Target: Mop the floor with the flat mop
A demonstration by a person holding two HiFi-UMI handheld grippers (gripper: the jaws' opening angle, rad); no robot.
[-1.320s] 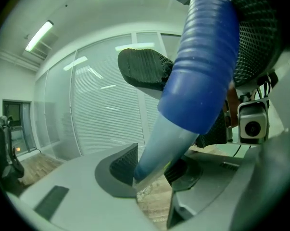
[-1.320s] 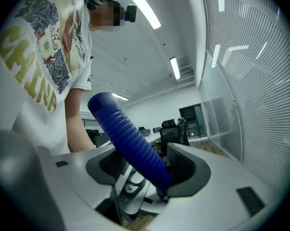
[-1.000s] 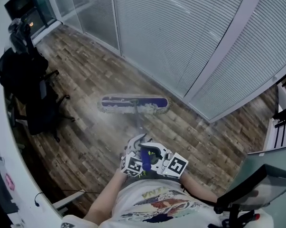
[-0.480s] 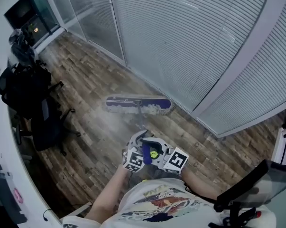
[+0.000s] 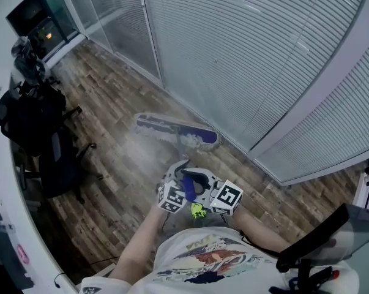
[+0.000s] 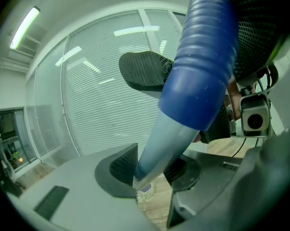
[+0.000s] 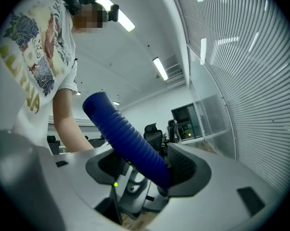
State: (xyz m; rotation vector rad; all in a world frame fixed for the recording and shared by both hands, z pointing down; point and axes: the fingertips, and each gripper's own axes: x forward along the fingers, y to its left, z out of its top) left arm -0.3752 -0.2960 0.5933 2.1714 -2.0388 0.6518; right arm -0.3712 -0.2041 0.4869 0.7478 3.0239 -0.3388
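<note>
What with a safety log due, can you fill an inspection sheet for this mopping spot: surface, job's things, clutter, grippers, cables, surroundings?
Surface: wood-plank floor, pale hazy patch near the mop head.
Job's things: mop head on the floor by the glass wall; blue mop handle rises toward the person.
Clutter: black office chairs at left.
Grippers: left gripper and right gripper both shut on the mop handle.
Cables: thin black cable by the right gripper.
Surroundings: glass wall with closed blinds; white desk at left.

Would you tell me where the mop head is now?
In the head view, the mop head lies on the wood floor near centre, between the black office chair and the blind-covered glass wall.
</note>
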